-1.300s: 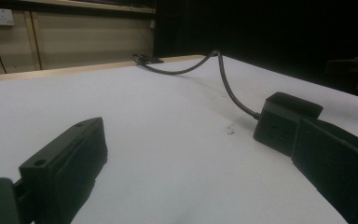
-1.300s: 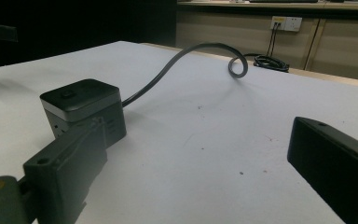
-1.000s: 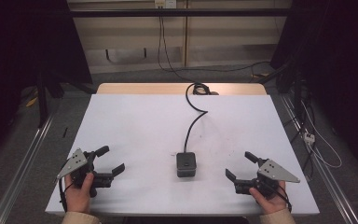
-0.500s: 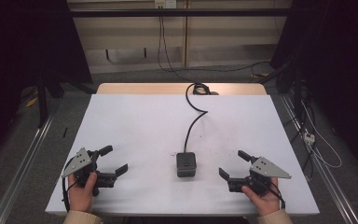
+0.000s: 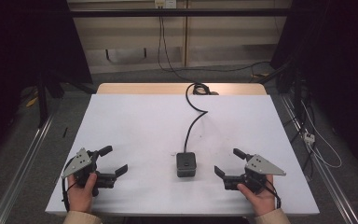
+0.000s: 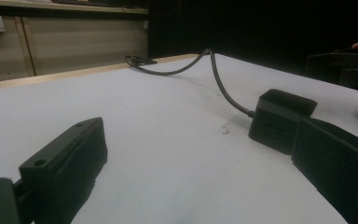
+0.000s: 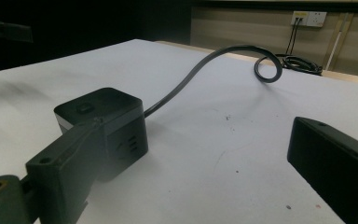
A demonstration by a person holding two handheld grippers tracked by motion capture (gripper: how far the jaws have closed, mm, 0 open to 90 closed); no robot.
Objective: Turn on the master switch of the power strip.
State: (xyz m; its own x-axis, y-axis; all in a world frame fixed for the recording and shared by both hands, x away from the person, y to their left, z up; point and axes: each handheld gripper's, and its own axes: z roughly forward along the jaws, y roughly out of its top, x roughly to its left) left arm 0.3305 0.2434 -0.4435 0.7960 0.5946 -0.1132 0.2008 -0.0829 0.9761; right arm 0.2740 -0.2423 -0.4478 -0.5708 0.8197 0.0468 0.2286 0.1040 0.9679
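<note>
A small black cube-shaped socket (image 5: 186, 164) sits on the white table (image 5: 140, 121) near the front middle. Its black cable (image 5: 196, 119) curves back to a coil at the far edge. My left gripper (image 5: 114, 159) rests open at the front left, well left of the cube, with nothing between its jaws. My right gripper (image 5: 227, 161) is open at the front right, a short way right of the cube. In the left gripper view the cube (image 6: 279, 119) lies ahead on the right, beyond my open left gripper (image 6: 200, 172). In the right gripper view the cube (image 7: 107, 116) stands close behind the left jaw of my right gripper (image 7: 200, 154).
The cable coil (image 5: 198, 88) lies on the wooden strip at the table's far edge. Wall sockets (image 7: 307, 18) and loose cables (image 5: 317, 149) sit on the floor and wall around the table. Metal rails (image 5: 23, 168) run along both sides.
My right gripper has slid left, closer to the cube. The left gripper has barely moved. Both stay open.
</note>
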